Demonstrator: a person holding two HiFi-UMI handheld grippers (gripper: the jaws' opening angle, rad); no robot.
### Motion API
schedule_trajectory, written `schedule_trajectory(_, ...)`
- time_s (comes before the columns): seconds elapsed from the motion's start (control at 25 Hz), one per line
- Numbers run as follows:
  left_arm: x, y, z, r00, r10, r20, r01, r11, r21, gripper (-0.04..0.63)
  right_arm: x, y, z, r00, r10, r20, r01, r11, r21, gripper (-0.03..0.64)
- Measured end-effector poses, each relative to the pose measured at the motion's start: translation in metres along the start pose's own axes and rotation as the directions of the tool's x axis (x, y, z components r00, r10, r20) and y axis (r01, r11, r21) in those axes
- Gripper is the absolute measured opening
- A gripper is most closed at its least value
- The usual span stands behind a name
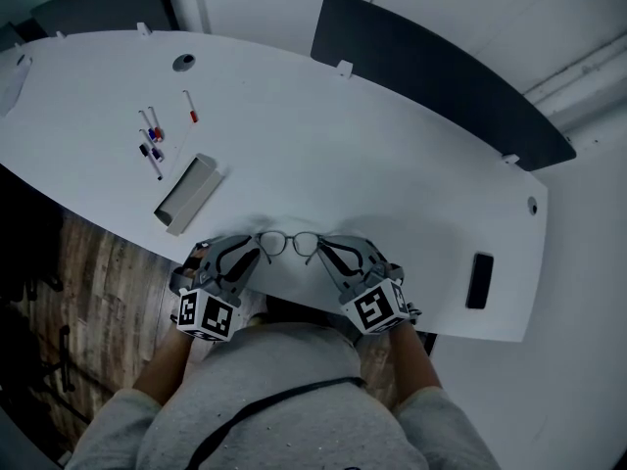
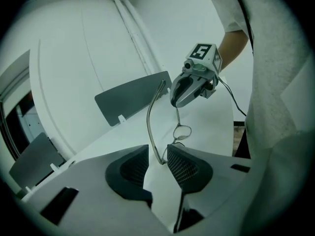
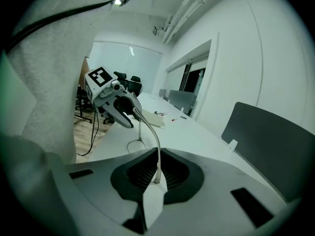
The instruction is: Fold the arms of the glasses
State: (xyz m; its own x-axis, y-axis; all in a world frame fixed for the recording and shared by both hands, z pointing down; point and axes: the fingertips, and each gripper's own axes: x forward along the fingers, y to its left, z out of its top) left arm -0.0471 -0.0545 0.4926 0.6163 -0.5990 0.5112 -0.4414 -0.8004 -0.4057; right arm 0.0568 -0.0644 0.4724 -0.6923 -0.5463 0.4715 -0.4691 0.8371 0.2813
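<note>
Thin metal-framed glasses [image 1: 289, 244] are held over the front edge of the white table [image 1: 392, 164], lenses away from me, one arm toward each gripper. My right gripper [image 3: 158, 159] is shut on the end of one glasses arm [image 3: 150, 132], which runs into the narrow slit between its pads. The tip of the other arm [image 2: 150, 117] lies between the pads of my left gripper [image 2: 157, 154], close to the right pad, with a gap on the left side. A lens [image 2: 181, 131] shows beyond it. In the head view the left gripper [image 1: 245, 258] and right gripper [image 1: 328, 255] flank the frame.
A grey open case [image 1: 188, 194] lies left of the glasses, with several markers [image 1: 152, 140] and a red-tipped pen [image 1: 190, 106] behind it. A black phone [image 1: 479, 280] rests at the right front edge. A dark panel [image 1: 441, 76] stands at the table's far side.
</note>
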Motion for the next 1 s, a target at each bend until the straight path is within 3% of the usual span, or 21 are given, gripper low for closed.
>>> schedule_trajectory(0.6, 0.006, -0.001, 0.003, 1.0, -0.009, 0.021, 0.011, 0.997, -0.07, 0.094, 0.003, -0.011, -0.008, 0.99, -0.142, -0.005, 0.141, 0.972, 0.188, 0.034)
schedule_trajectory(1.0, 0.001, 0.001, -0.008, 1.0, -0.003, 0.024, 0.006, 0.991, -0.133, 0.041, 0.017, -0.007, 0.002, 0.983, -0.171, -0.067, 0.169, 0.985, -0.03, 0.032)
